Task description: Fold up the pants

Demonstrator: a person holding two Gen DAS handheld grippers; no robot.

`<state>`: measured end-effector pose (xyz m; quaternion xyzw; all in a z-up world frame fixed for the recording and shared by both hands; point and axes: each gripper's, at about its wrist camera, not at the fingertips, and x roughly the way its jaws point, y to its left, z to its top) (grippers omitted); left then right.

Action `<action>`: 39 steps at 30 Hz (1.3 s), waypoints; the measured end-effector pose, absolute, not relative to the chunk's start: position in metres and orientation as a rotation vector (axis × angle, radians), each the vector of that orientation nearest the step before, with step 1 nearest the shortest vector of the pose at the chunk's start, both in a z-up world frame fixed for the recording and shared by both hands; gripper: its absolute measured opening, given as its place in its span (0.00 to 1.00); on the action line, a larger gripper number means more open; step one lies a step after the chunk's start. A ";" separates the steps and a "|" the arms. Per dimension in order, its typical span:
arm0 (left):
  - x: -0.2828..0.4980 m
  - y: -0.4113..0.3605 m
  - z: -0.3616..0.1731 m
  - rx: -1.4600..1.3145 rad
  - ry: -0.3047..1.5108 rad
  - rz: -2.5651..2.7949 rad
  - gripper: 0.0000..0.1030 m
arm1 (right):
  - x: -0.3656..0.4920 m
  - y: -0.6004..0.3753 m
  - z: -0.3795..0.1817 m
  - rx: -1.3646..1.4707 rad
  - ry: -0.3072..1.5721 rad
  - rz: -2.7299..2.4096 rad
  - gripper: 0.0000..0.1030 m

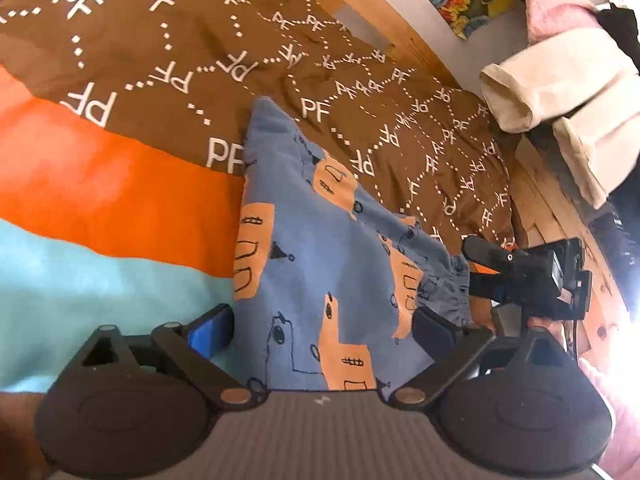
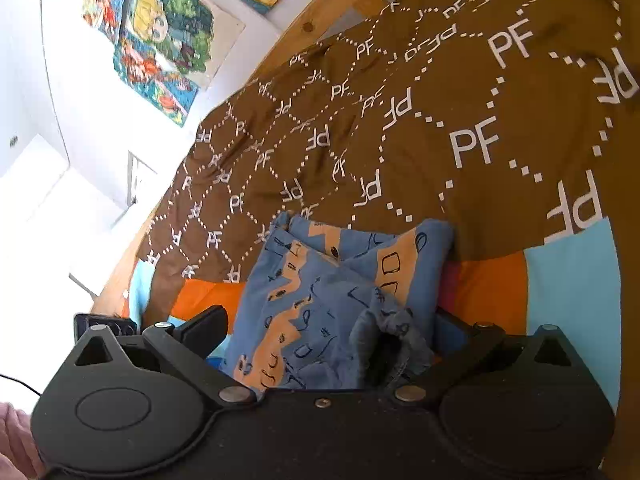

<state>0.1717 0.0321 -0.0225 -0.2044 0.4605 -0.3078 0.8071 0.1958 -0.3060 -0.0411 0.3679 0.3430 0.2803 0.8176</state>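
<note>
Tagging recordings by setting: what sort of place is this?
Most likely a bedroom: a brown PF-lettered bedcover spread on a wooden bed frame, colourful drawings on the white wall, blue patterned pants on the cover.

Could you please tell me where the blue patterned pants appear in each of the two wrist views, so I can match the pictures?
Left wrist view: the blue patterned pants fill the lower centre, running up from between the left gripper fingers.
Right wrist view: the pants lie bunched at lower centre, between the right gripper fingers.
Shared landmark: the brown bedspread with white PF lettering, behind the pants in both.
</note>
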 end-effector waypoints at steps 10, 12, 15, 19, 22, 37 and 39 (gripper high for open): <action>0.178 0.044 -0.028 -0.477 1.022 -0.570 0.45 | 0.189 -0.326 -0.058 0.872 0.744 0.470 0.32; 0.179 0.045 -0.029 -0.478 1.028 -0.558 0.42 | 0.187 -0.325 -0.059 0.860 0.740 0.463 0.31; 0.180 0.045 -0.029 -0.484 1.035 -0.546 0.37 | 0.186 -0.320 -0.056 0.811 0.739 0.443 0.29; 0.178 0.042 -0.027 -0.470 1.035 -0.532 0.31 | 0.179 -0.306 -0.045 0.697 0.720 0.392 0.27; 0.176 0.038 -0.023 -0.448 1.029 -0.516 0.28 | 0.169 -0.284 -0.034 0.537 0.688 0.332 0.26; 0.158 0.021 0.004 -0.309 0.984 -0.499 0.18 | 0.117 -0.199 0.005 0.001 0.517 0.122 0.20; 0.156 0.022 0.005 -0.319 0.992 -0.507 0.17 | 0.110 -0.202 0.008 0.043 0.511 0.112 0.20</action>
